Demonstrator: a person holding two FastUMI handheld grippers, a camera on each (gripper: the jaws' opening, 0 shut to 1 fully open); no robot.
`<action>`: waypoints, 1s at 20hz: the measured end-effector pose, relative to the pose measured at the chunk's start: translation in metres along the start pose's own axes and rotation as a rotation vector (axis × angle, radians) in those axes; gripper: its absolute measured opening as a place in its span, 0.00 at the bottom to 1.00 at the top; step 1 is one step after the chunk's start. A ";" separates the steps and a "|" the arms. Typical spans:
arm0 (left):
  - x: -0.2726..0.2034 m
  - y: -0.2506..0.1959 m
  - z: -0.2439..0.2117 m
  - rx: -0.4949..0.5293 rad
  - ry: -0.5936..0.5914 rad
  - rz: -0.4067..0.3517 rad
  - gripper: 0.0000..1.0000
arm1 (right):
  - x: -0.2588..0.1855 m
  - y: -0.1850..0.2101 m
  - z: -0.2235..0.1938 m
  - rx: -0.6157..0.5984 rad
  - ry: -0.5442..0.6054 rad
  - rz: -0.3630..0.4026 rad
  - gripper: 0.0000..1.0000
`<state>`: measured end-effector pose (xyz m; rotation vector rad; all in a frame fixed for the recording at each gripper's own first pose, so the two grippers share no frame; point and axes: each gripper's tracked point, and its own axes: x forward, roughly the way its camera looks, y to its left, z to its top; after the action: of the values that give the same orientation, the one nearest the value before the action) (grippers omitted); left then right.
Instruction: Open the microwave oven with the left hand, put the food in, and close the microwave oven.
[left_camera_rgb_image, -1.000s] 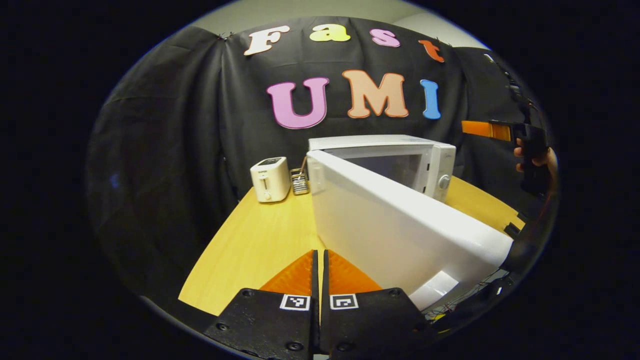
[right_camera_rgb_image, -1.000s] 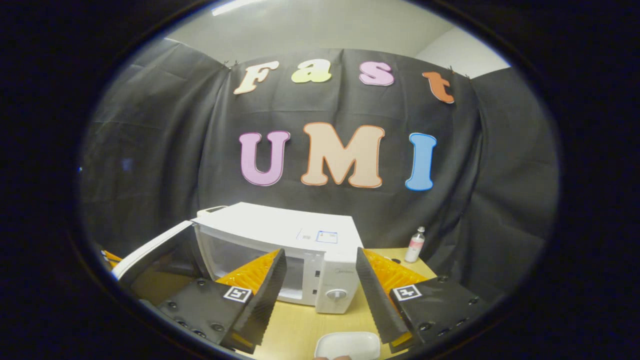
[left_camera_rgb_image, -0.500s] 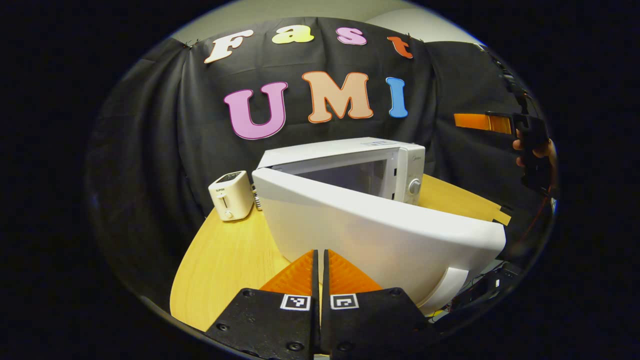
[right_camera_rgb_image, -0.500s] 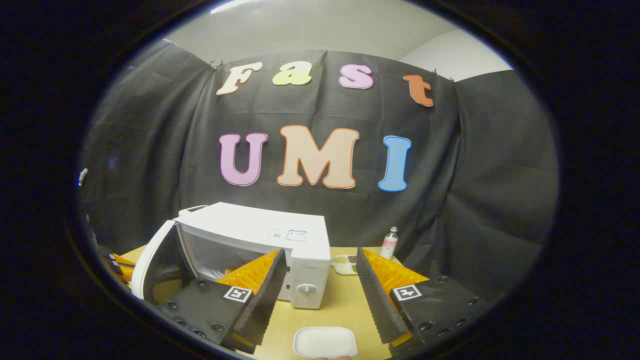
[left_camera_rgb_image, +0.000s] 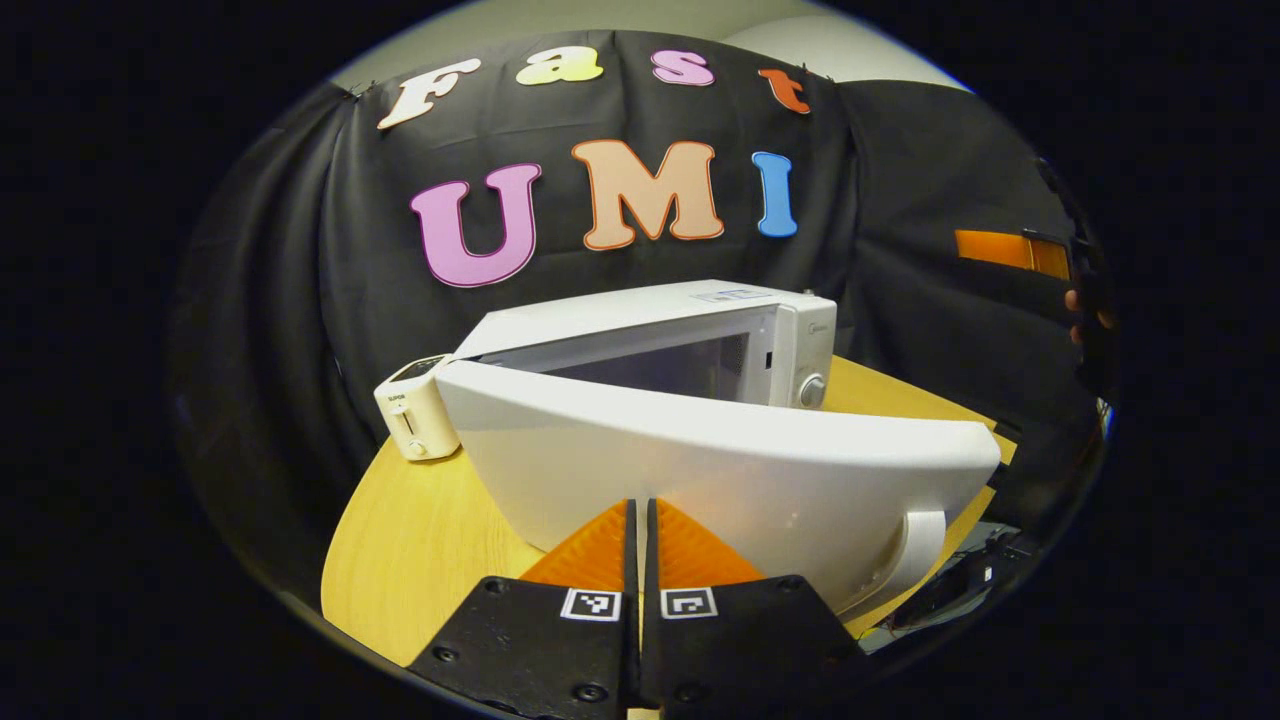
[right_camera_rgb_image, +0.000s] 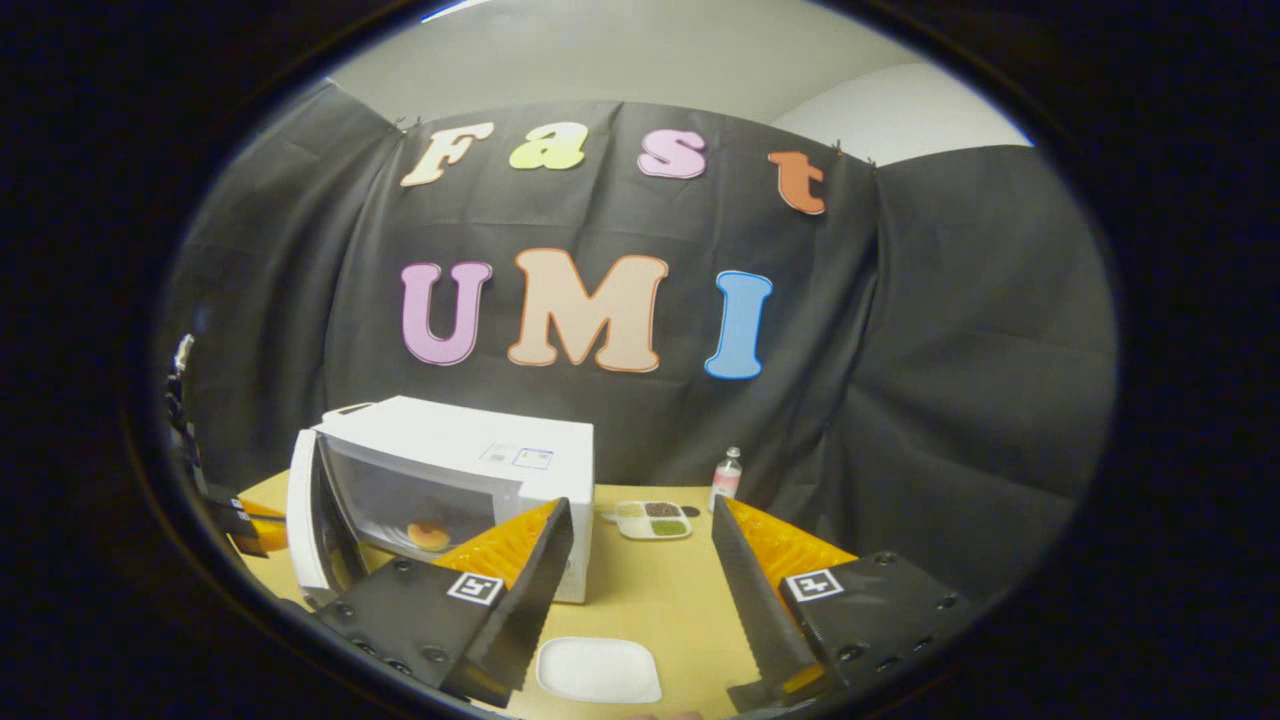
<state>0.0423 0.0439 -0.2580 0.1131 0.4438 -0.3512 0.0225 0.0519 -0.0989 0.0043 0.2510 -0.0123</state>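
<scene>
The white microwave (left_camera_rgb_image: 650, 320) stands on the wooden table (left_camera_rgb_image: 420, 530) with its door (left_camera_rgb_image: 720, 480) part open, outer face toward my left gripper (left_camera_rgb_image: 640, 508). That gripper is shut with nothing between its fingers, tips right at the door's lower face. In the right gripper view the microwave (right_camera_rgb_image: 450, 465) shows its door (right_camera_rgb_image: 305, 520) ajar, and an orange-brown piece of food (right_camera_rgb_image: 428, 535) lies inside. My right gripper (right_camera_rgb_image: 640, 508) stands open and empty, held above the table in front of the oven. It also appears far right in the left gripper view (left_camera_rgb_image: 1010, 250), held by a hand (left_camera_rgb_image: 1088, 310).
A white toaster (left_camera_rgb_image: 415, 420) stands left of the microwave. An empty white dish (right_camera_rgb_image: 598, 668) lies on the table under my right gripper. Behind it are a small compartment tray (right_camera_rgb_image: 652, 520) and a little bottle (right_camera_rgb_image: 728, 478). The black cloth wall closes the back.
The door has swung further toward the oven ahead of my shut left gripper. The right gripper has drawn back and to the right, and the food inside has come into sight.
</scene>
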 end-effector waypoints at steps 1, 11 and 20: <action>0.003 -0.002 0.001 0.003 0.003 0.002 0.00 | 0.001 -0.002 0.000 0.009 0.002 -0.003 0.83; 0.038 -0.016 0.017 -0.008 0.009 0.026 0.01 | 0.017 -0.016 0.001 0.014 0.016 0.041 0.84; 0.073 -0.027 0.025 -0.022 0.019 0.078 0.00 | 0.052 -0.040 0.007 0.016 -0.008 0.084 0.84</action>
<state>0.1040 -0.0084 -0.2688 0.1123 0.4607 -0.2688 0.0738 0.0116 -0.1055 0.0311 0.2424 0.0691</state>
